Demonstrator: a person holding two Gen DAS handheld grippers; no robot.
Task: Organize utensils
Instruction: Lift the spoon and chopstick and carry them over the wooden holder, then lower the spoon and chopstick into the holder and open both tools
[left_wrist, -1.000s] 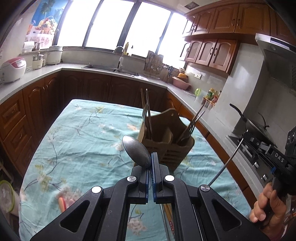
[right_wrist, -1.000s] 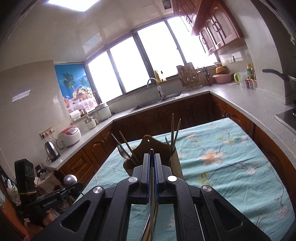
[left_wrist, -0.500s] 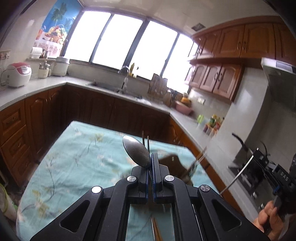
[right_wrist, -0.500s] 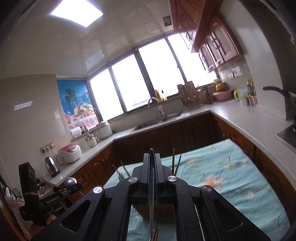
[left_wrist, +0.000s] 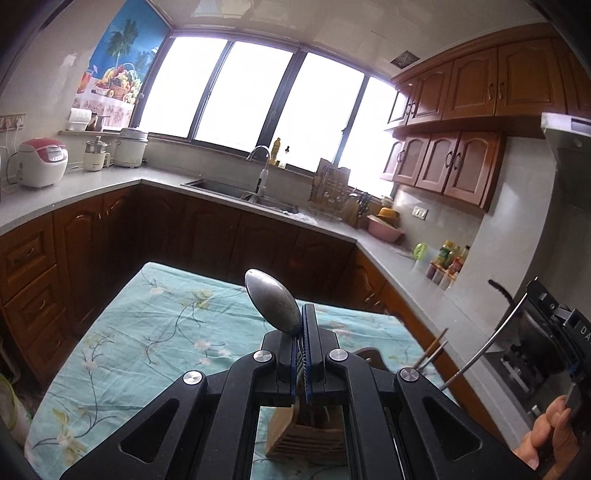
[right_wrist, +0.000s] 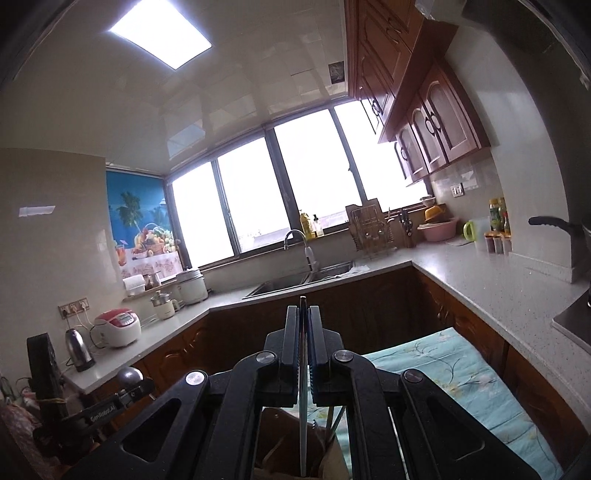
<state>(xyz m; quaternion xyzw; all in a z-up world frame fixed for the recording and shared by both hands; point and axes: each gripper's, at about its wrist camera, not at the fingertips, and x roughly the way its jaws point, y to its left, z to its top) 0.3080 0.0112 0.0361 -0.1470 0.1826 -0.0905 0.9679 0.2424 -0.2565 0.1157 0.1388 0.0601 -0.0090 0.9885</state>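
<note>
Now spoon (left_wrist: 274, 305) between left claw (left_wrist: 300, 325) pads

We hold both jaws closed: our left hand-held gripper (left_wrist: 300, 321) pinches a spoon (left_wrist: 273, 304), our right hand-held gripper (right_wrist: 303, 321) a thin utensil (right_wrist: 303, 387).

Rice cooker (left_wrist: 41, 162) on the counter — sink (left_wrist: 240, 192) under bright windows (left_wrist: 243, 96).

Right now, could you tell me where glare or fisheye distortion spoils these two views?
Left wrist view: the windows are blown out white, the countertop bows, and the spoon stays sharp. Right wrist view: the ceiling light glares, the windows wash out, and the wall cabinets lean and curve.
</note>
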